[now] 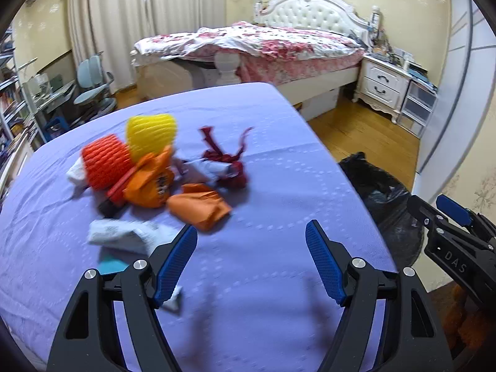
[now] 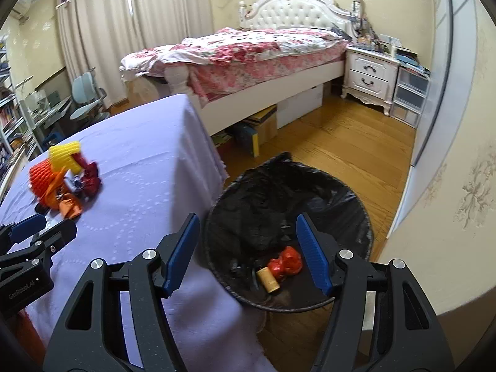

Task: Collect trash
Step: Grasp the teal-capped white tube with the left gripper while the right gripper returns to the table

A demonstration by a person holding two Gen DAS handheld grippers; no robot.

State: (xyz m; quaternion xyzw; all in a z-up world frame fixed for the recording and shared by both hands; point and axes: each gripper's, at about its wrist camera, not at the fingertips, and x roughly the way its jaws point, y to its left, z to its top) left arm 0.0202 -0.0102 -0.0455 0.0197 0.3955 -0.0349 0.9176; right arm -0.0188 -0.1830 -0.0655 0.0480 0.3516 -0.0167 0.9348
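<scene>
Trash bin (image 2: 325, 192) (black liner), red wrapper (image 2: 286, 262), cardboard roll (image 2: 269, 279) inside

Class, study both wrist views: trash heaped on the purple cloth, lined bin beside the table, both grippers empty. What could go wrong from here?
1. The trash pile is tangled: closing the left gripper on one orange wrapper may drag others along.
2. The bin stands on the floor beside the table edge; a release made too early could miss it.
3. The right gripper is close by, so the two could collide.
</scene>
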